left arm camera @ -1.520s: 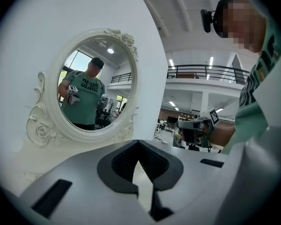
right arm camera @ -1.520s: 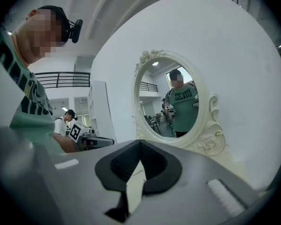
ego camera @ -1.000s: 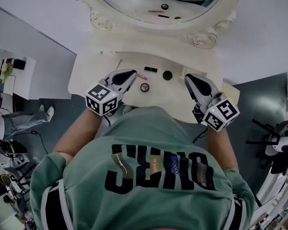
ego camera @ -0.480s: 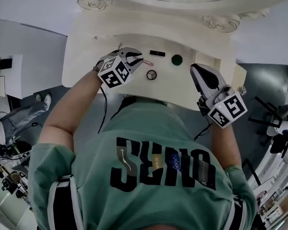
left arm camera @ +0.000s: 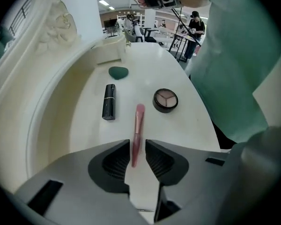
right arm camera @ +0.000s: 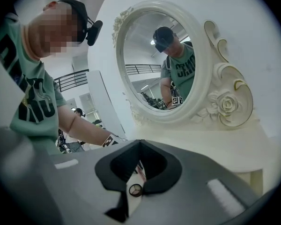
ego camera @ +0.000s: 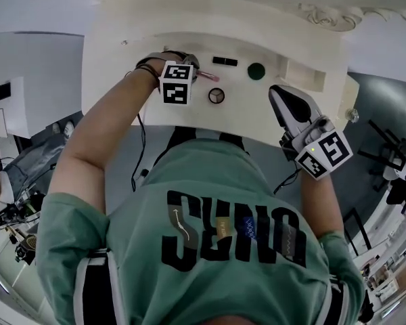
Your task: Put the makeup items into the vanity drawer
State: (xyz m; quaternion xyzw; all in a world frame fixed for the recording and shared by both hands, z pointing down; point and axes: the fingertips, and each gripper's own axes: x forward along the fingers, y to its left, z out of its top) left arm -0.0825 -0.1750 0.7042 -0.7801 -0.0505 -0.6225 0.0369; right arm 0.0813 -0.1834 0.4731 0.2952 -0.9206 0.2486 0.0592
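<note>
- Left gripper view: left gripper (left arm camera: 138, 154) points steeply down at the tabletop (left arm camera: 145, 60). Jaws stand apart and have just been opening. The handle end of the pink makeup brush (left arm camera: 137, 130) lies between the tips w/ a slit of daylight each side, so no grip yet.
- Head view vs a sec ago: that gripper was roughly level at the tabletop's near edge. It has since dropped and rolled, marker cube now on top, right over the brush at upper centre of frame.
- Right gripper (ego camera: 279, 92): jaw tips meet, nothing in them. It sits lower than before, over the tabletop's right front, apart from all the items.
- Items unmoved, all on the tabletop: black lipstick tube (left arm camera: 109, 102) left of the brush, eyeshadow compact (left arm camera: 166, 100) to its right, green sponge (left arm camera: 118, 72) further back.
- Meaning: approach looks done and the brush pick is set up. Probably next is closing on the handle.
- Nothing stowed yet. Can't make out an open drawer in any view.
</note>
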